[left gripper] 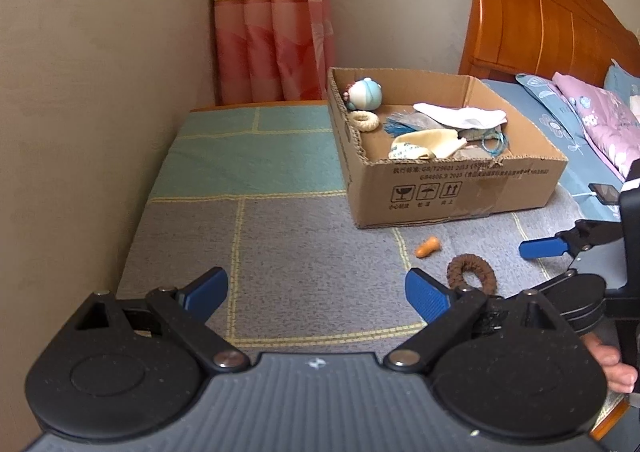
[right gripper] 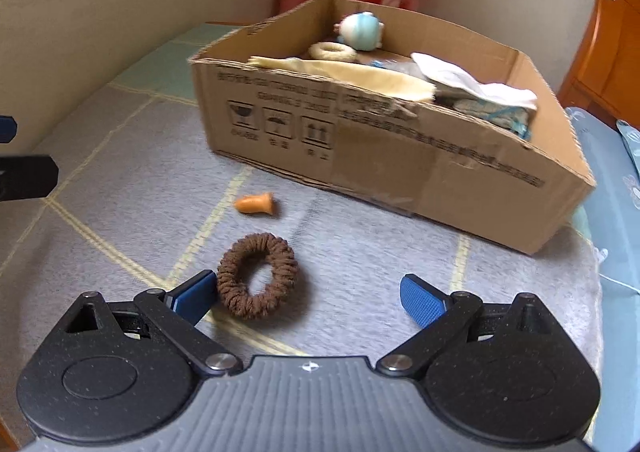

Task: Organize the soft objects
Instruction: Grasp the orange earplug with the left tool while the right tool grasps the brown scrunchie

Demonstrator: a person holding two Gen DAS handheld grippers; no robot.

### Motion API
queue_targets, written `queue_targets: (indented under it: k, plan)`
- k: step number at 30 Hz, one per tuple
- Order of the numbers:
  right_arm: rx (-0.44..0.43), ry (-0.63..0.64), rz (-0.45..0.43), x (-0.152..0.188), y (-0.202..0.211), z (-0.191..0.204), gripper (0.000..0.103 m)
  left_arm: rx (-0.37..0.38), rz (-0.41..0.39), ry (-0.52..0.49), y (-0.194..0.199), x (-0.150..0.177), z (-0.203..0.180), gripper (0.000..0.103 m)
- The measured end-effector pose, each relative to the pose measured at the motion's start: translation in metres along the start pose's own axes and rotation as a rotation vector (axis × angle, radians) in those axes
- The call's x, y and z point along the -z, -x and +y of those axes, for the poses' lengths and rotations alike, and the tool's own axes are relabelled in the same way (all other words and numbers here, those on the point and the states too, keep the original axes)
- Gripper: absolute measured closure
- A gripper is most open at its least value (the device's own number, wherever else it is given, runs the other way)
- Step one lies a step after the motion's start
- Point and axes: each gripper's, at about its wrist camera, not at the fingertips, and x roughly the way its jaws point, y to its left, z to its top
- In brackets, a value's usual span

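Right tool (right gripper: 306,298) sits nearest the lens, jaws spread wide, nothing held — its left pad touches or just overlaps the brown scrunchie (right gripper: 258,276), which lies flat on the grey checked bed cover (right gripper: 120,179). Left tool (left gripper: 316,292) is also wide open and empty, hovering over bare cover to the left of the scrunchie. A small orange soft piece (right gripper: 256,203) lies between the scrunchie and the cardboard box (right gripper: 400,155).

Progress, judging from the layout: mostly done. The box already holds a blue-white plush (right gripper: 362,31), a cream ring (right gripper: 332,51), cream cloth, white cloth and some blue-patterned items. Two things look left outside — scrunchie and orange piece.

Hard to read: the box contents at its right side overlap and blur. The right-wrist view is motion-smeared. What the orange piece is cannot be told. A fingertip (left gripper: 612,366) shows at the edge, hand otherwise cut off.
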Motion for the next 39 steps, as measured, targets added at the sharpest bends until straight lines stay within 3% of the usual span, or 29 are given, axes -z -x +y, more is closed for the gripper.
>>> queue_targets:
  k: [11, 22, 28, 33, 39]
  plan:
    - [-0.017, -0.035, 0.007, 0.012, 0.004, -0.021, 0.0, 0.045, 0.068, -0.076, -0.043, -0.016, -0.029, 0.008]
    - [-0.046, 0.008, -0.012, 0.017, 0.006, -0.025, 0.0, 0.104, 0.113, -0.05, -0.095, -0.032, -0.058, 0.008]
    - [-0.053, 0.014, -0.018, 0.018, 0.006, -0.026, 0.0, 0.073, 0.139, -0.04, -0.109, -0.025, -0.059, 0.008]
    - [-0.057, 0.019, -0.02, 0.019, 0.007, -0.026, 0.0, 0.019, 0.14, -0.056, -0.102, -0.015, -0.05, 0.008]
    - [-0.057, 0.019, -0.02, 0.019, 0.007, -0.026, 0.0, 0.009, 0.132, -0.041, -0.096, -0.009, -0.038, 0.008]
